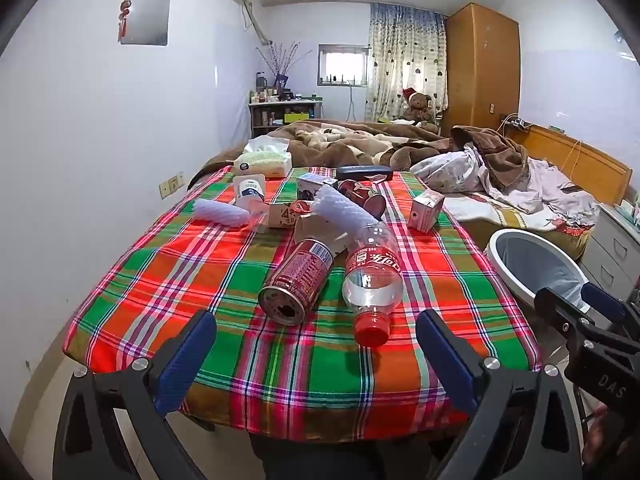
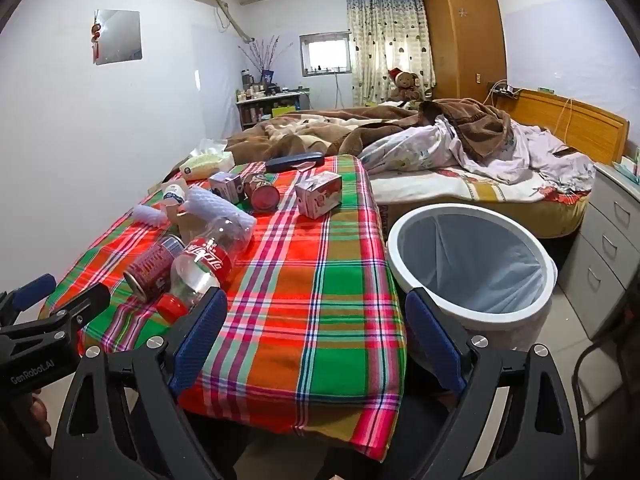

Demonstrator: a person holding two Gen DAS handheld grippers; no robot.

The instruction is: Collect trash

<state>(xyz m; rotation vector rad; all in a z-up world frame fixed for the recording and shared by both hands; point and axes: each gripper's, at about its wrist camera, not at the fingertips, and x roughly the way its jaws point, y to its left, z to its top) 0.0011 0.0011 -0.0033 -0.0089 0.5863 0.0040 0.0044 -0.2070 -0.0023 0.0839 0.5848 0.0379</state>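
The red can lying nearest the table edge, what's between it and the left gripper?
Only bare plaid tablecloth lies between the red can and the open left gripper, as the left wrist view shows.

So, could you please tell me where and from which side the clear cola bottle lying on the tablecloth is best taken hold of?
Grip the cola bottle across its clear body just behind the red cap, probably with the left hand-held gripper, coming from the near table edge. It lies on its side, cap towards us, so its round flanks are exposed; the can beside it leaves little room.
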